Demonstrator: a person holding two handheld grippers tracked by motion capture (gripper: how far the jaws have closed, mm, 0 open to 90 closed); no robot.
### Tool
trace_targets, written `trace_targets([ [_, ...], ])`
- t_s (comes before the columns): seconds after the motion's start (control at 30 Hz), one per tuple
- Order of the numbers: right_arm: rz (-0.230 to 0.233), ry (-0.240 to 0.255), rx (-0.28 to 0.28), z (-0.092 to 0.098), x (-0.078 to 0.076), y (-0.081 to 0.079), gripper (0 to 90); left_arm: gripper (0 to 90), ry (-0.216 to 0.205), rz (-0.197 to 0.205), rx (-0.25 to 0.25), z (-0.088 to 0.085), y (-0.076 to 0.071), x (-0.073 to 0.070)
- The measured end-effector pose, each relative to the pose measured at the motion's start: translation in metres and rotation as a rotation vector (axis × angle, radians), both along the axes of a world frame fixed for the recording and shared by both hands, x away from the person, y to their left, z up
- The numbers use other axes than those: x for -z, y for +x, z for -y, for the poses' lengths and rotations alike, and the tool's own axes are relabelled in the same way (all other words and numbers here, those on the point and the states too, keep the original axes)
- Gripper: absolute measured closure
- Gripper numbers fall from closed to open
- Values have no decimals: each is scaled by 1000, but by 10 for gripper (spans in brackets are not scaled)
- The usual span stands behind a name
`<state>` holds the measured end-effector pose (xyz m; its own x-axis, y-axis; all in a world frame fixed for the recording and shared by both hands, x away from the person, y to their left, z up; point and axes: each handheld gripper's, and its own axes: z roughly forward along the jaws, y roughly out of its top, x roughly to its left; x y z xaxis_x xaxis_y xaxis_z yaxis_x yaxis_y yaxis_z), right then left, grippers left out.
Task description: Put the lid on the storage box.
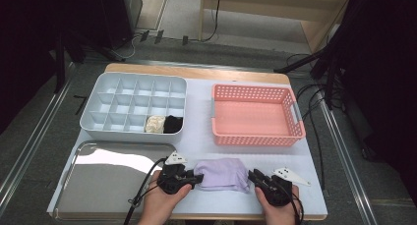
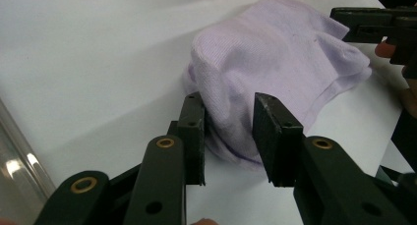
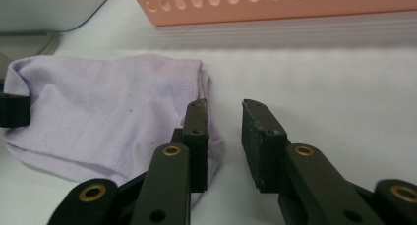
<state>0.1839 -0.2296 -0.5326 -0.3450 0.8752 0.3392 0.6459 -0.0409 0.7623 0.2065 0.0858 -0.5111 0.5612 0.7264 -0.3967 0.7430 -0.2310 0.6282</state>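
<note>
— What's on the bench (image 1: pixel 196 141)?

— A steel tray (image 1: pixel 98 185) near-left, a grey divider box (image 1: pixel 98 95) behind it, a pink basket (image 1: pixel 290 131) to the right. A lilac cloth (image 1: pixel 222 174) lies at the near edge.

— And the grippers?

— The left gripper (image 1: pixel 197 178) has its fingers (image 2: pixel 193 136) parted around the cloth's end. The right gripper (image 1: pixel 252 175) has its fingers (image 3: pixel 196 144) spread at the other end, with nothing between them.
</note>
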Motion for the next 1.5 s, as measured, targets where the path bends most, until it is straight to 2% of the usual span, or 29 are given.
trace_targets([
  [0.07, -4, 2, -22, -1, 1, 0, 739, 690, 2, 0, 2, 1, 0, 0],
  [0.13, -7, -14, -52, -3, 1, 0, 811, 729, 4, 1, 1, 1, 0, 0],
  [0.23, 9, -35, -56, -6, -1, -2, 856, 847, 5, -8, 6, -1, 1, 0],
  [0.27, 12, -37, -50, -5, -2, -2, 858, 858, 10, -3, 13, -2, 0, -1],
  [0.43, 74, -45, 3, 4, -10, -5, 869, 872, 44, 11, 10, -2, 0, 0],
  [0.5, 53, -51, 15, 8, -9, -3, 870, 872, 43, 17, 9, -2, 0, 0],
  [0.57, 30, -71, 19, 8, -4, -2, 870, 872, 60, 35, 11, -2, 0, 0],
  [0.63, 30, -92, 9, 7, -1, 0, 870, 872, 84, 58, 13, 0, -2, -1],
  [0.7, 36, -82, 12, 6, -4, 0, 861, 865, 80, 60, 17, 1, -3, -1],
  [0.73, 48, -66, 8, 7, -5, -1, 850, 846, 74, 59, 27, 2, -3, -1],
  [0.83, 110, -32, 1, 8, -13, -6, 818, 644, 39, 70, 23, 0, -3, -4],
  [0.87, 124, -23, 5, 8, -16, -9, 811, 606, 21, 73, 20, 0, -3, -6],
  [0.93, 154, -19, 0, 6, -21, -11, 786, 547, -6, 82, 7, -2, -3, -8],
  [1.0, 152, -28, -20, 2, -23, -13, 767, 532, -27, 95, -7, -4, -3, -10],
  [1.1, 122, -57, -36, -6, -17, -10, 723, 567, -40, 108, -45, -7, -3, -13],
  [1.17, 102, -72, -42, -9, -13, -8, 707, 621, -38, 107, -52, -9, -2, -14],
  [1.2, 103, -74, -45, -11, -11, -7, 712, 677, -40, 109, -53, -9, -3, -14],
  [1.3, 91, -87, -58, -15, -9, -6, 792, 812, -47, 114, -43, -9, -4, -14],
  [1.37, 85, -86, -65, -17, -8, -6, 862, 863, -45, 111, -28, -8, -4, -15],
  [1.5, 111, -82, -63, -16, -11, -8, 874, 889, -47, 103, -10, -9, -5, -16],
])
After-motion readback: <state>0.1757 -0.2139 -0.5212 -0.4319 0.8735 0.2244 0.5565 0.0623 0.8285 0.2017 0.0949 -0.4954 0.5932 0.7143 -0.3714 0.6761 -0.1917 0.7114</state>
